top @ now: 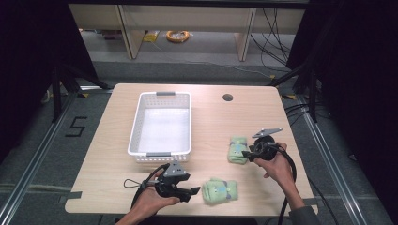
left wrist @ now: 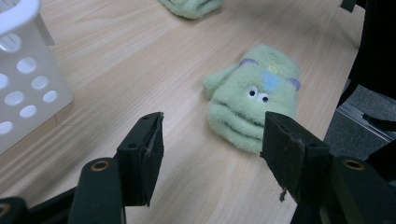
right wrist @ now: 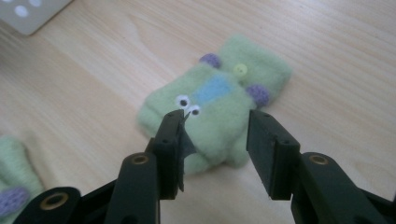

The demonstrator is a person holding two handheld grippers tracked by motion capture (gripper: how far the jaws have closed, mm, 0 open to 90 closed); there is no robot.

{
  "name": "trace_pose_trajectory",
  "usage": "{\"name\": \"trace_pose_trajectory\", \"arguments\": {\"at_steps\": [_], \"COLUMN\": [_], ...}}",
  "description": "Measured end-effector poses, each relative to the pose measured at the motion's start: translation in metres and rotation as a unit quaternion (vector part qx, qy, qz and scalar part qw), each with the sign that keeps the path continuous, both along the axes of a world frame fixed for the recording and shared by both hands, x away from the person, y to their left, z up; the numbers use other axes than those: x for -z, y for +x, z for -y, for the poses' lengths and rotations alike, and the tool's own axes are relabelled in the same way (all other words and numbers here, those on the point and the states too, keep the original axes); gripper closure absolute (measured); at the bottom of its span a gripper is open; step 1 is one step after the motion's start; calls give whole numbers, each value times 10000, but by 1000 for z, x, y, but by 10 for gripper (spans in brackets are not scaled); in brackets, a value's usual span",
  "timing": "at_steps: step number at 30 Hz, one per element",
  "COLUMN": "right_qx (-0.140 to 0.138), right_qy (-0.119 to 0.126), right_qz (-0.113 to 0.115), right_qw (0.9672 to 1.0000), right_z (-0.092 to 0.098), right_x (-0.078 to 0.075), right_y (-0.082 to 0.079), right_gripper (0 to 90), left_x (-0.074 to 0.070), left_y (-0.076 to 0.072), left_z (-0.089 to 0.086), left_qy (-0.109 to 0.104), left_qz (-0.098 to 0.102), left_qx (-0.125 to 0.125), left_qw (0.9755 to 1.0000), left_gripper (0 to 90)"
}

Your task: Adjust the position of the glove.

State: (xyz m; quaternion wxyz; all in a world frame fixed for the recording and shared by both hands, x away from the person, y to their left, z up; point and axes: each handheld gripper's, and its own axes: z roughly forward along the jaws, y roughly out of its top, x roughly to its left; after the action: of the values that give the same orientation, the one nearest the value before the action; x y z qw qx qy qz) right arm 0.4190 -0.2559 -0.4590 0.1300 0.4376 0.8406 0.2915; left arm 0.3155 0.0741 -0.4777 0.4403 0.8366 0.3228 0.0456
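- Overhead, a white basket (top: pixel 161 123) sits mid-table; one green mitten (top: pixel 220 191) lies near the front edge just right of the left gripper (top: pixel 193 192), and a second mitten (top: pixel 237 149) lies against the right gripper (top: pixel 248 154).
- Left gripper view: the jaws stand wide apart, empty, with the mitten (left wrist: pixel 250 105) flat just beyond them.
- Right gripper view: the jaws are parted, straddling the near end of the second mitten (right wrist: pixel 212 107).
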Motion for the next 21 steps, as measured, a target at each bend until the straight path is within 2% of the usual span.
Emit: {"name": "trace_pose_trajectory", "arguments": {"at_steps": [1, 2, 4, 5, 6, 8, 9, 11, 15, 16, 18, 21], "right_qx": [54, -72, -114, -177, -177, -305, -509, -591, -638, -543, -628, -557], "right_qy": [47, -51, -39, -177, -177, -211, -350, -473, -638, -614, -681, -738], "right_qz": [-63, -5, 2, -22, -22, 154, -52, -152, -221, -346, -354, -525], "right_qw": [10000, 10000, 9999, 9997, 9997, 9992, 9981, 9970, 9957, 9960, 9951, 9943], "right_z": [-2, -3, -4, -7, -7, -12, -17, -21, -23, -24, -24, -25], "right_x": [-1, 0, 0, -1, -1, 3, 0, 1, 6, 6, 9, 13], "right_y": [3, 11, 14, 21, 21, 29, 33, 39, 50, 51, 55, 57], "right_gripper": [578, 571, 570, 558, 558, 534, 526, 503, 486, 483, 478, 467], "left_x": [0, 0, 1, 1, 1, 1, 1, 1, 2, 2, 2, 2], "left_y": [1, 0, 1, 1, 1, 1, 1, 2, 1, 2, 2, 2], "left_z": [-2, -1, -1, -1, -1, -1, -2, -2, -2, -3, -4, -3], "left_qy": [115, 55, 55, 44, 44, 35, 35, 3, 11, 63, 152, 74], "left_qz": [42, 8, 12, -4, -4, 5, -3, 3, -10, -17, -4, -29], "left_qx": [49, 23, 43, 18, 18, 6, 1, -8, -25, 14, 56, 34], "left_qw": [9999, 10000, 10000, 10000, 10000, 10000, 10000, 10000, 10000, 10000, 9999, 10000], "left_gripper": [382, 382, 382, 382, 382, 382, 382, 382, 381, 380, 380, 380]}}
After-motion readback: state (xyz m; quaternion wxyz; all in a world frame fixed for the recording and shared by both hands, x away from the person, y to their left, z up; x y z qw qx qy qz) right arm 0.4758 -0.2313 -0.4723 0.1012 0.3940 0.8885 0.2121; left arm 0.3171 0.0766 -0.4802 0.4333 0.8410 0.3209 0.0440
